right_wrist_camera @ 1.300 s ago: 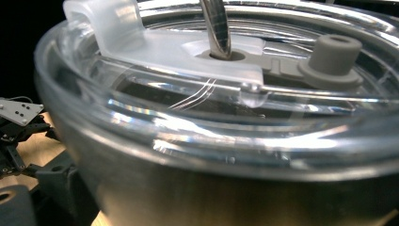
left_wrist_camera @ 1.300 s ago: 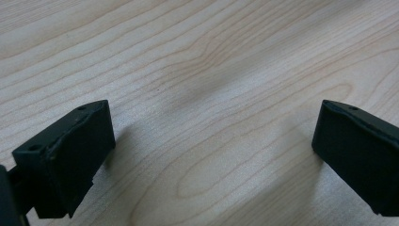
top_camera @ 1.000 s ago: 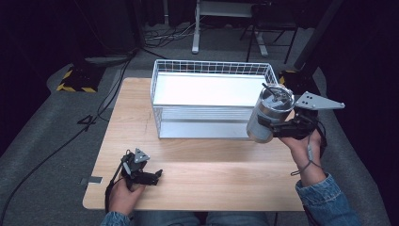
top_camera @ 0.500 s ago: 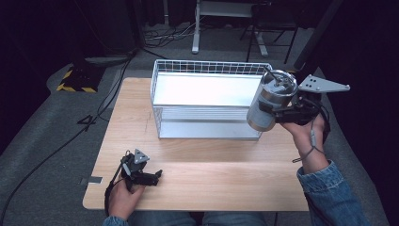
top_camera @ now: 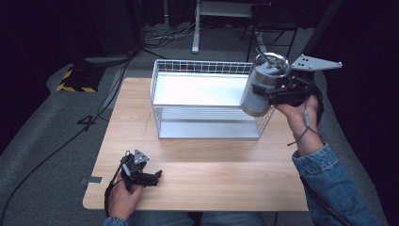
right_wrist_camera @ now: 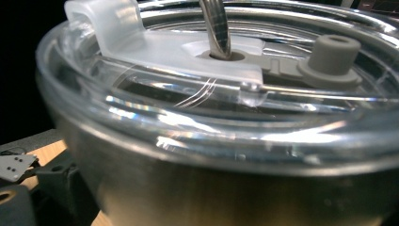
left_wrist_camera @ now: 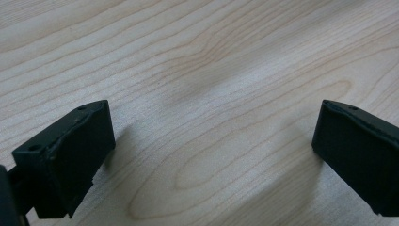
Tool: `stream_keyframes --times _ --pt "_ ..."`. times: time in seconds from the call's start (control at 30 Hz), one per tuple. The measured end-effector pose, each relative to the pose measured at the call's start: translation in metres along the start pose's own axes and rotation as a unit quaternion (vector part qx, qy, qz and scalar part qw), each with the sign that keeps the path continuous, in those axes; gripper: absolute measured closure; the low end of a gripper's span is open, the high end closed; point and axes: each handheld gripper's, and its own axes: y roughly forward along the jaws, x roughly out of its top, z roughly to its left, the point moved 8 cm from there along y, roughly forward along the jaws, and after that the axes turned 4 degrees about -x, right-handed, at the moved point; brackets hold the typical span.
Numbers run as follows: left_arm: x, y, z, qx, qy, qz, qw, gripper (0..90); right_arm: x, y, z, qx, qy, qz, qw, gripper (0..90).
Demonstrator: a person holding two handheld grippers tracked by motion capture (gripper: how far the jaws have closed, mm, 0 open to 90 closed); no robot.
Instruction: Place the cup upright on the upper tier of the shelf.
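A steel tumbler (top_camera: 256, 101) with a clear lid (top_camera: 271, 63) and a metal straw hangs tilted in the air at the right end of the white wire basket (top_camera: 202, 63). My right gripper (top_camera: 275, 94) is shut on its body from the right side. In the right gripper view the lid (right_wrist_camera: 211, 52) and straw (right_wrist_camera: 215, 26) sit very close to the camera. My left gripper (top_camera: 157, 175) rests on the wooden table (top_camera: 211, 183) near the front left. Its jaws stand open with only bare wood between them (left_wrist_camera: 211, 150).
The basket stands at the back middle of the table and looks empty inside. A grey floor with cables (top_camera: 108, 103) surrounds the table. A yellow-black striped block (top_camera: 75, 80) lies on the floor at the far left.
My right gripper has carried the tumbler up and farther back, so it now hangs over the basket's right end. The left gripper has stayed still.
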Motion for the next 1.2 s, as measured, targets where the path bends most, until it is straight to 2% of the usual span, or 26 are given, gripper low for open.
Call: stream_keyframes --times 0.43,0.7,0.87,1.0,1.2 --pt "0.002 0.001 0.000 -0.003 0.007 0.003 1.0000 0.2 0.018 0.037 -0.007 -0.009 -0.014 0.011 0.9998 3.6" --pt "0.002 0.002 -0.001 -0.005 0.005 0.003 1.0000 0.1 0.023 0.070 -0.014 -0.012 0.002 0.013 0.9998 3.5" --pt "0.001 0.001 -0.001 -0.003 0.004 0.002 1.0000 0.3 0.027 0.088 -0.014 -0.014 0.001 0.014 0.9998 3.5" --pt "0.000 0.000 -0.001 -0.003 0.006 0.004 1.0000 0.3 0.029 0.101 -0.011 -0.009 0.002 0.014 0.9999 3.5" --pt "-0.001 -0.001 -0.002 -0.002 0.004 0.001 1.0000 0.3 0.029 0.118 -0.007 0.004 0.022 0.006 0.9997 3.5"
